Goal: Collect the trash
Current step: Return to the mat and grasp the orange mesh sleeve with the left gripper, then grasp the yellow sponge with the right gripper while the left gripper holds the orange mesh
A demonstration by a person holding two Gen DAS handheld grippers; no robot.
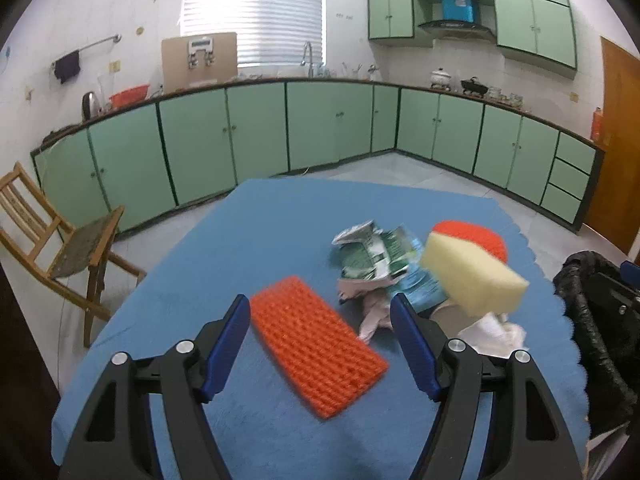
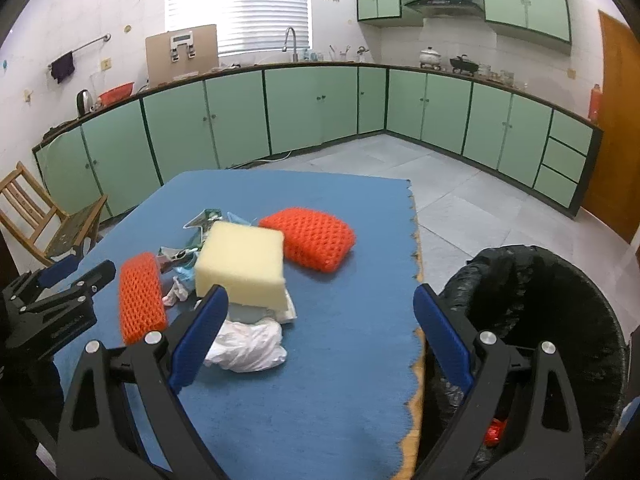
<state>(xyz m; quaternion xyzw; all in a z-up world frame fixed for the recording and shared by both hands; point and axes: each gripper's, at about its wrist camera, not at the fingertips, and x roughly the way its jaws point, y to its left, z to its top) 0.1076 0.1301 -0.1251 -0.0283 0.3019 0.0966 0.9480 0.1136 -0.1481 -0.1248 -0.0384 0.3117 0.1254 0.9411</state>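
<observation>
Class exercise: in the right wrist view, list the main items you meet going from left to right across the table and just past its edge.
Flat orange net sleeve → yellow foam block → plump orange net sleeve → scalloped edge of the blue tablecloth → black-lined trash bin.

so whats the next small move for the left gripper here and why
Probably ease the left gripper down and close on the flat orange mesh foam sleeve. Its jaws stand open and empty with the sleeve lying between them on the blue cloth, and the black-lined bin waits at the table's edge.
</observation>
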